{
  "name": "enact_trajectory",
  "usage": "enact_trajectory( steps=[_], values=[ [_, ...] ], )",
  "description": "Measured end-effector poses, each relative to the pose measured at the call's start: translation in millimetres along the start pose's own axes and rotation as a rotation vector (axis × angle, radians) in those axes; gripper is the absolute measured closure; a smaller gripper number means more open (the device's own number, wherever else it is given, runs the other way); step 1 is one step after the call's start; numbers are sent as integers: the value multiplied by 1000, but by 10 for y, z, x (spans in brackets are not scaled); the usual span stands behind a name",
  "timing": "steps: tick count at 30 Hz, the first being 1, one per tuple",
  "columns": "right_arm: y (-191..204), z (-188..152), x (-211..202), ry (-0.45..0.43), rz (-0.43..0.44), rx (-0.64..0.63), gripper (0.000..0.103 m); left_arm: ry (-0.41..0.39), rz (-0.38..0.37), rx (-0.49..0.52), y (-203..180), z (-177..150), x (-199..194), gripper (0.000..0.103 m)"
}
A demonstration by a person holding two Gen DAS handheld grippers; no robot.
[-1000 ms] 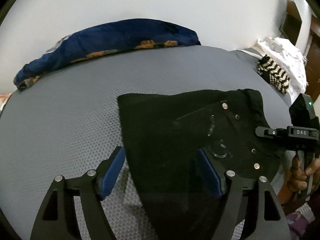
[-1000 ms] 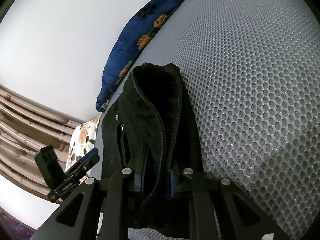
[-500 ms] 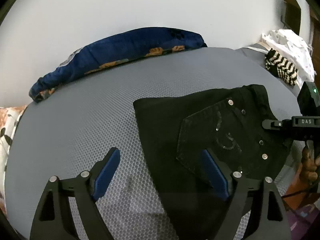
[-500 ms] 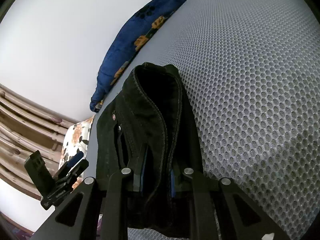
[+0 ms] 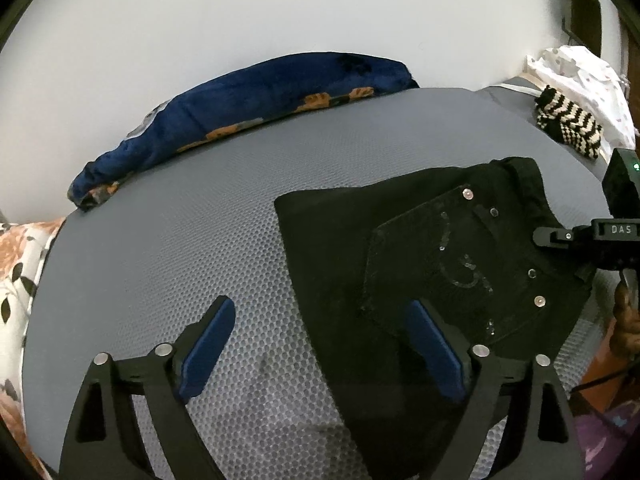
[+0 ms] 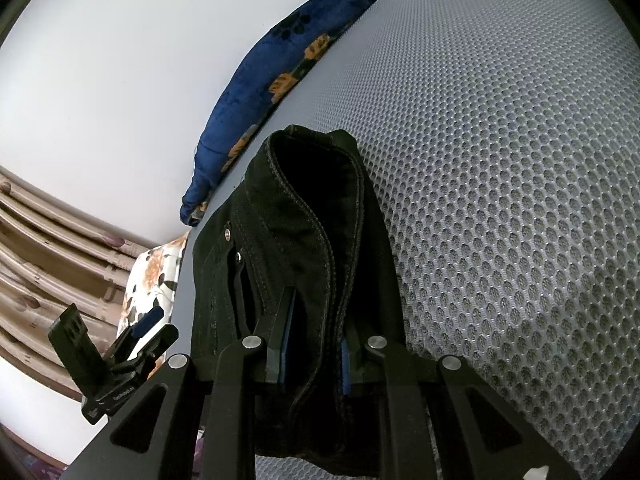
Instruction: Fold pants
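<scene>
- The folded black denim pants (image 5: 420, 264) lie on the grey honeycomb-mesh mattress (image 5: 200, 216), near its right edge, back pocket up.
- My left gripper (image 5: 316, 344) is opening, blue pads wide; the folded edge lies between them, unpressed.
- My right gripper (image 6: 314, 344) is clamped on the waistband end.
- I judge I'm letting go after a fold; I'd lift the left clear without dragging cloth, then ease the right open slowly.
- Readable writing: "DAS" on the right gripper's body in the left view. Small lettering on the left gripper's body is too tiny to read.
</scene>
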State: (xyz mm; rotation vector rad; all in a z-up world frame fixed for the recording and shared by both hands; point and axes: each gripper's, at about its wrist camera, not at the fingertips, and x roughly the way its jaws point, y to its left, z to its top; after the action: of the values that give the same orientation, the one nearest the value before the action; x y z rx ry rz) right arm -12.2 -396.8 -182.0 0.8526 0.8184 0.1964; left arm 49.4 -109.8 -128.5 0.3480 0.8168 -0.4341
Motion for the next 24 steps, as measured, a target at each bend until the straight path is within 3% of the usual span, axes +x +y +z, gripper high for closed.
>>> enact_trajectory(
  steps=[8, 15, 24],
  values=[
    [6, -33, -14, -7, -2, -1, 90, 30, -14, -80, 250, -90, 29, 13],
    [19, -58, -29, -15, 2, 0, 90, 65, -98, -222, 653, -278, 87, 13],
    [54, -117, -54, -24, -2, -8, 90, 101, -249, -326, 823, -374, 200, 13]
  ],
)
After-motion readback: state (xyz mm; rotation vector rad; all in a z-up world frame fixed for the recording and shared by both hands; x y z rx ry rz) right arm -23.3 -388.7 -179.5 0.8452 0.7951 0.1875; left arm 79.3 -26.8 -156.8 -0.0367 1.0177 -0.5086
